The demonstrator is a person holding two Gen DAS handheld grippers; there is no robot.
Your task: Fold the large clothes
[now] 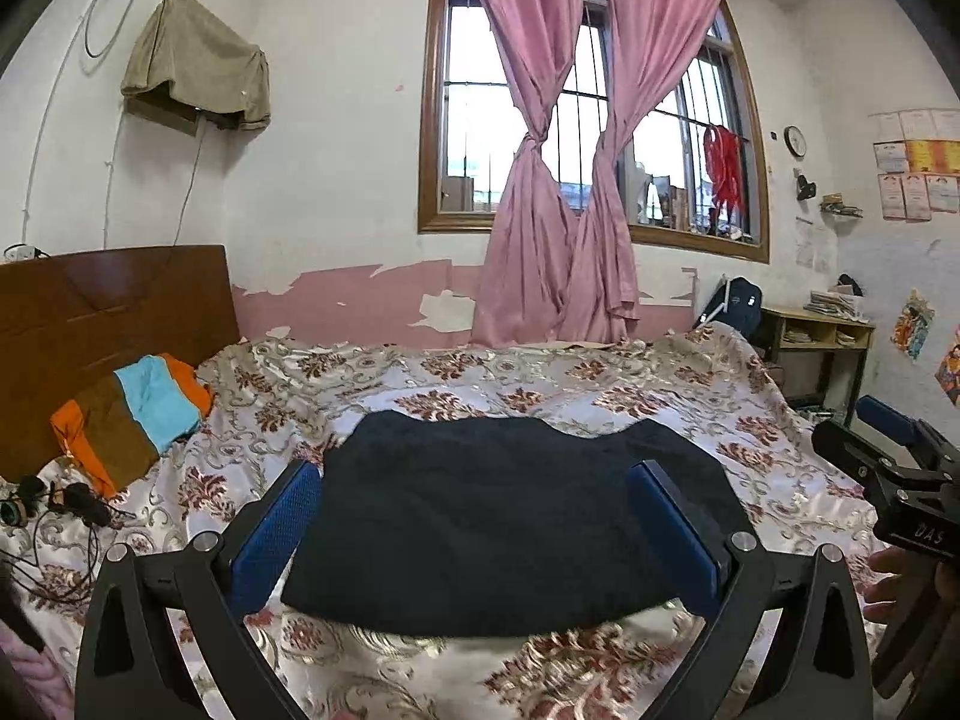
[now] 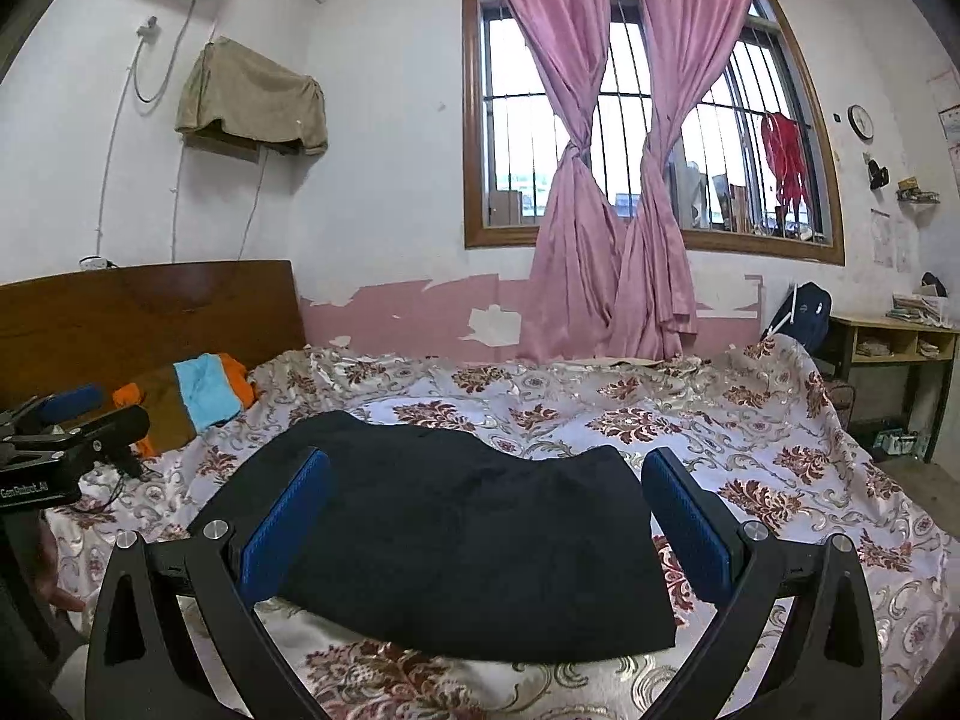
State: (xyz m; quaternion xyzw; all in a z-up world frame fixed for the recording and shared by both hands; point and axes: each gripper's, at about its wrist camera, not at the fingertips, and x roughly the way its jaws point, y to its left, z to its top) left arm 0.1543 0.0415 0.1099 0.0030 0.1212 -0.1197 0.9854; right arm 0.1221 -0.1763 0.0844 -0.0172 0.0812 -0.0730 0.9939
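A dark navy garment (image 1: 498, 516) lies folded in a flat rectangle on the floral bedspread (image 1: 480, 384); it also shows in the right wrist view (image 2: 474, 546). My left gripper (image 1: 480, 480) is open and empty, held just above the garment's near side, its blue pads (image 1: 276, 534) wide apart. My right gripper (image 2: 489, 474) is open and empty too, over the garment's right half, with blue pads (image 2: 690, 522) spread. The right gripper shows at the right edge of the left wrist view (image 1: 894, 450), and the left gripper at the left edge of the right wrist view (image 2: 66, 420).
A folded orange, brown and blue cloth (image 1: 132, 414) lies by the wooden headboard (image 1: 108, 306). Black cables and earphones (image 1: 54, 510) lie at the bed's left edge. Pink curtains (image 1: 558, 180) hang behind the bed. A desk (image 1: 816, 342) stands at the right.
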